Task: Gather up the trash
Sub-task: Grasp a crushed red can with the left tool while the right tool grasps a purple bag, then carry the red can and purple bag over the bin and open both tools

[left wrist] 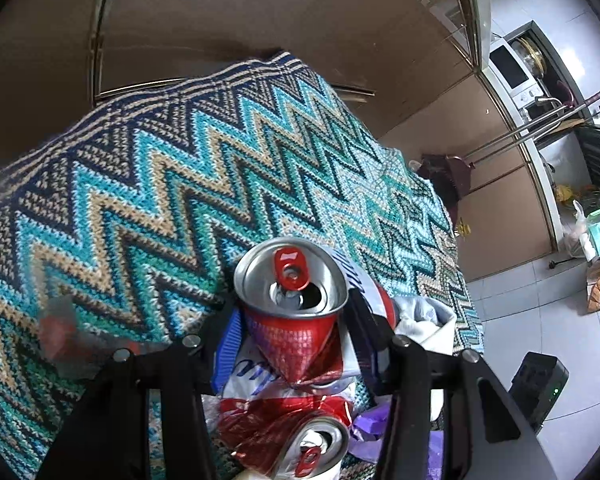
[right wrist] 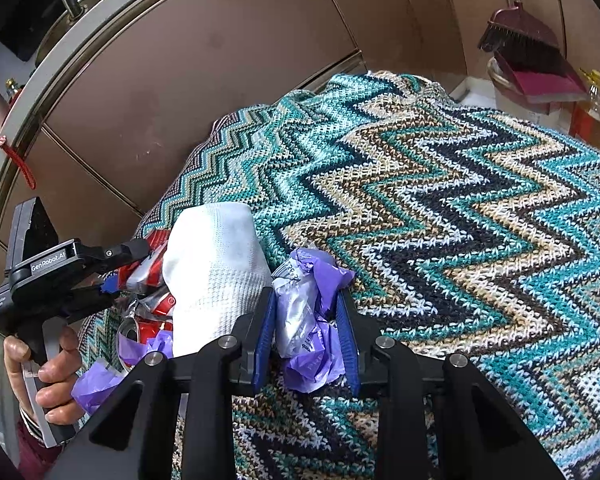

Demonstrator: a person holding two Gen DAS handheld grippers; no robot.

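Note:
A crushed red and silver can [left wrist: 292,304] sits between the fingers of my left gripper [left wrist: 296,320], which is shut on it above the zigzag knitted blanket [left wrist: 172,184]. A second crushed can [left wrist: 312,448] lies just below it. My right gripper [right wrist: 306,320] is shut on a crumpled purple and silver wrapper [right wrist: 304,312] on the blanket [right wrist: 460,208]. A white sock [right wrist: 216,272] lies left of the wrapper. The left gripper [right wrist: 140,264] shows in the right wrist view, holding the red can [right wrist: 148,268].
More purple wrapper scraps [right wrist: 96,384] lie beside the cans. Brown cabinet panels [left wrist: 260,12] stand behind the blanket. A maroon dustpan and brush [right wrist: 528,60] lean at the far right. A tiled floor [left wrist: 540,320] with a black box [left wrist: 540,384] lies to the right.

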